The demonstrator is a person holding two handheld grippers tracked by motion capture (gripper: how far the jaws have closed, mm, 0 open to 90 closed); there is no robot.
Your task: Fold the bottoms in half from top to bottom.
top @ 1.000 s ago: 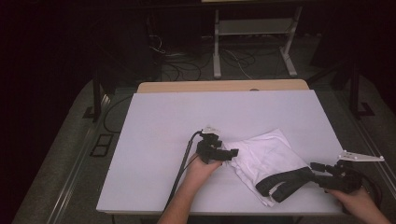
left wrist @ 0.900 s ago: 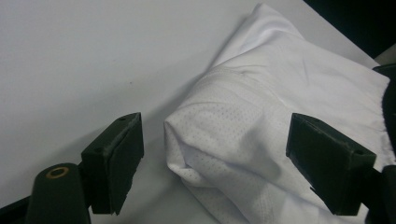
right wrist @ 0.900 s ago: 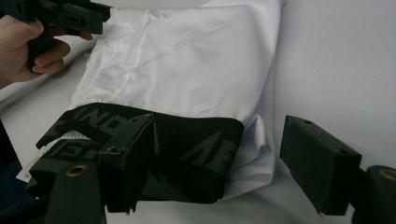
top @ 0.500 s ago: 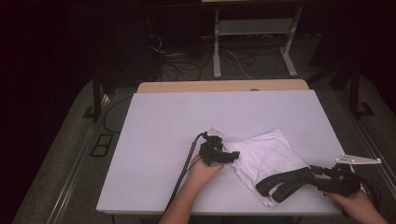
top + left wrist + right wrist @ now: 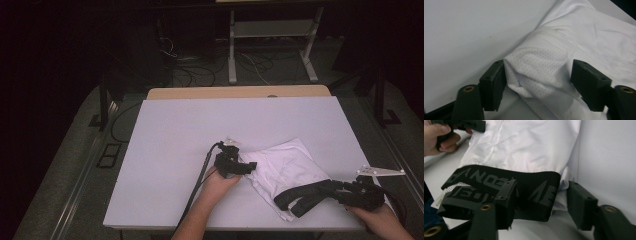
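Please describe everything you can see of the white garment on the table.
The garment is white, of thin perforated mesh, with a broad black elastic waistband bearing grey letters. It lies folded and creased on the white table, near its front right part. The left tongs stand open around a bunched corner; one jaw touches the cloth. The right tongs are open at the waistband end, one jaw over the band.

One white garment (image 5: 285, 167) with one black waistband (image 5: 305, 194), two tongs, one table (image 5: 170, 135).
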